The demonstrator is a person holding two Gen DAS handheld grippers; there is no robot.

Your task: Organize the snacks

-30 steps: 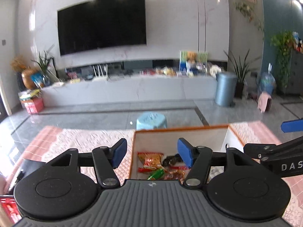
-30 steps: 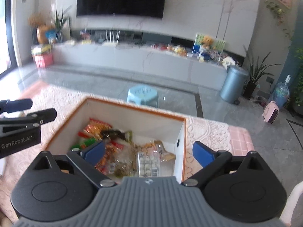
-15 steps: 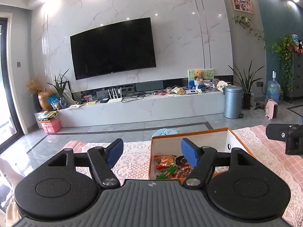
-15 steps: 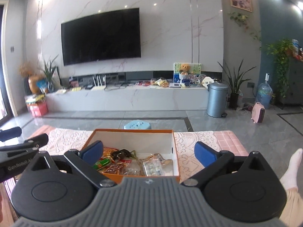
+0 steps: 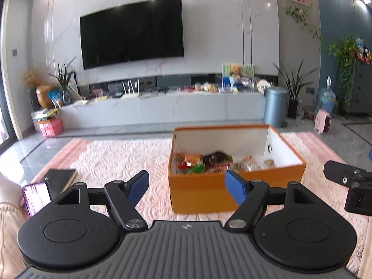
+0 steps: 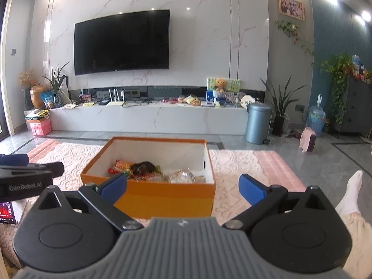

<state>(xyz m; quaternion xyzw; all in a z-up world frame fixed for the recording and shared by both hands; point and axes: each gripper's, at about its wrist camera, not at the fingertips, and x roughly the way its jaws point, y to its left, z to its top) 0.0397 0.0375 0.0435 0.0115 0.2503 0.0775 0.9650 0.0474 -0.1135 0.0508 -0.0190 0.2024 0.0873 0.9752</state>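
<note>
An open orange box (image 5: 234, 190) (image 6: 162, 197) with white inner walls stands on a pink lace cloth (image 5: 121, 158) (image 6: 232, 169). Inside lie mixed snack packets (image 5: 202, 162) (image 6: 137, 168), red, green, dark and clear-wrapped. My left gripper (image 5: 187, 186) hangs in front of the box's near left corner, its jaws opening, nothing between them. My right gripper (image 6: 182, 186) is open and empty in front of the box's near wall. Each gripper shows at the edge of the other's view: the right gripper's finger (image 5: 346, 177), the left gripper's finger (image 6: 30, 172).
A dark notebook (image 5: 61, 179) and a phone with a lit screen (image 5: 36, 197) (image 6: 7, 211) lie on the cloth at left. A person's socked foot (image 6: 351, 190) rests at right. Beyond are a TV console (image 6: 148, 116), bin (image 6: 258, 123) and plants.
Both grippers have pulled back from above the box, which now sits farther ahead and whole in view. The left jaws have spread wider.
</note>
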